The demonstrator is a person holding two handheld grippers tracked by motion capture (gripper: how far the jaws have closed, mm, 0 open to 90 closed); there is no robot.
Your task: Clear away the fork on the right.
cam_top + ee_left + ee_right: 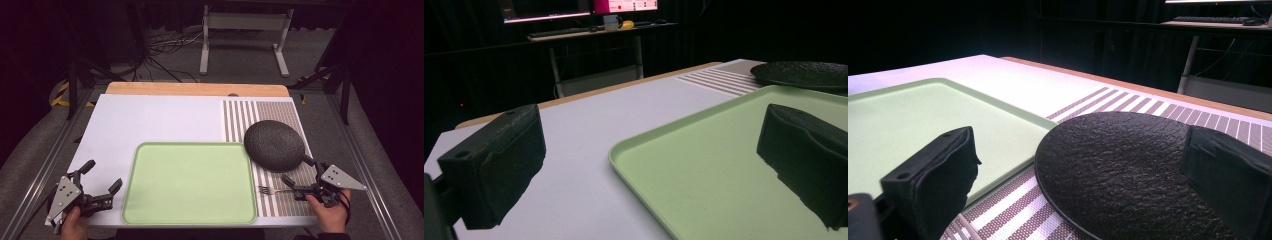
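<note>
Plate (274, 145), black and rough-surfaced, lies flat on the striped placemat (280, 114), its left edge just overlapping the rim of the green tray (131, 197), so I judge nothing has been shifted yet. My right gripper (301, 179) sits near the plate's near-right edge with jaws spread and nothing between them; in the right gripper view the plate (1118, 170) lies between the two black jaws. A fork (272, 190) rests on the mat just left of that gripper, untouched. My left gripper (103, 183) waits open beside the tray's left rim. The tray is bare; grasping and placing both remain.
</note>
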